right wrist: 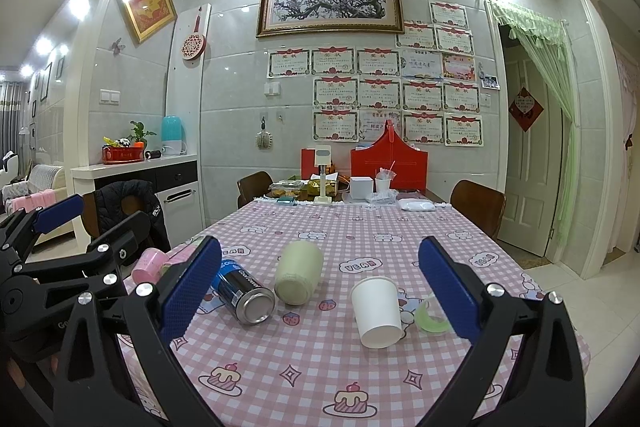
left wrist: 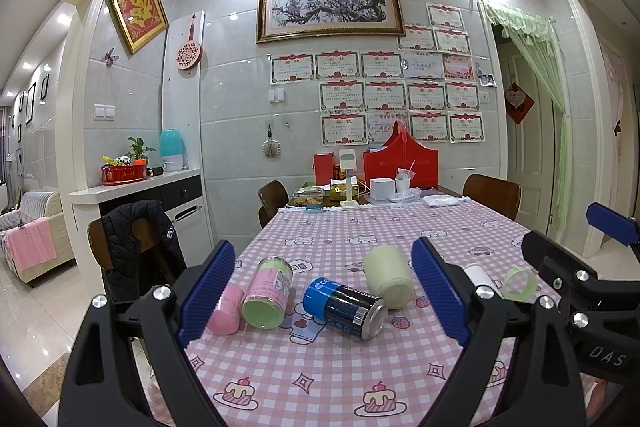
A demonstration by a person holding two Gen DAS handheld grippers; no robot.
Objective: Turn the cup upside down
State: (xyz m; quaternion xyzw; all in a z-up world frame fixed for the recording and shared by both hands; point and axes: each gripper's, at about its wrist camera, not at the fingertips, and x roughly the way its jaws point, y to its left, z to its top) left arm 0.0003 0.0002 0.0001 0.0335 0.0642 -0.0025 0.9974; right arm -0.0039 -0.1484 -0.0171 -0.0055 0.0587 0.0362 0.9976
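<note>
White paper cup [right wrist: 378,311] lying on its side on the checked surface [right wrist: 320,379], at 5 o'clock from the cream cup [right wrist: 299,277]. Right gripper [right wrist: 320,291] and left gripper [left wrist: 320,291]: jaws open, empty.

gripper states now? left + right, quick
Left gripper: open, holding nothing, above the tablecloth.
Right gripper: open, holding nothing; white paper cup lies between its fingers, untouched.
</note>
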